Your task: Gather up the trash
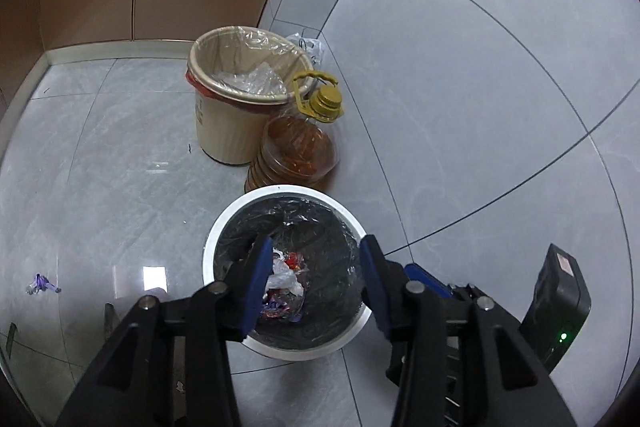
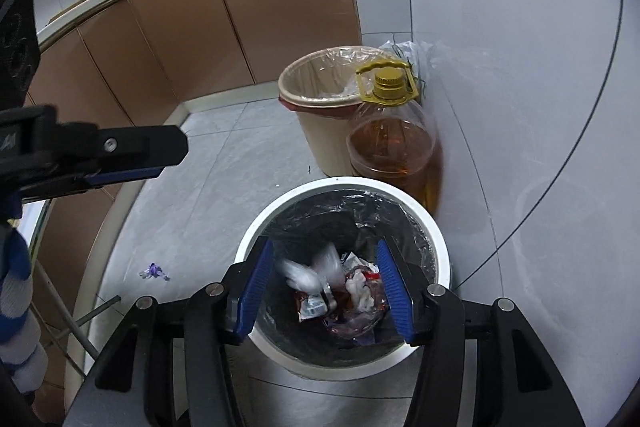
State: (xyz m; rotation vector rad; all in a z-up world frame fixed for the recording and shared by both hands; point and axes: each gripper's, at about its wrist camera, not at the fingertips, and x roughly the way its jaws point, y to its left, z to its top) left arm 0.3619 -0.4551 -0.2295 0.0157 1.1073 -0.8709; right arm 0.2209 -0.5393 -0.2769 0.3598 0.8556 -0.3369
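Both the left gripper (image 1: 316, 283) and the right gripper (image 2: 326, 287) are held with fingers apart and empty over the white bin (image 2: 440, 251), while a purple scrap (image 2: 154, 271) is seen lying on the floor to the left, nearer the left gripper, its long axis too small to judge.

No text, brand or number can be read. The cream bin (image 1: 224, 123), beside the oil jug (image 1: 296, 151), bears a small dark mark on its wall, too blurred to make out. The wrappers (image 2: 344, 295) in the white bin (image 2: 440, 247) show print, but it is illegible.
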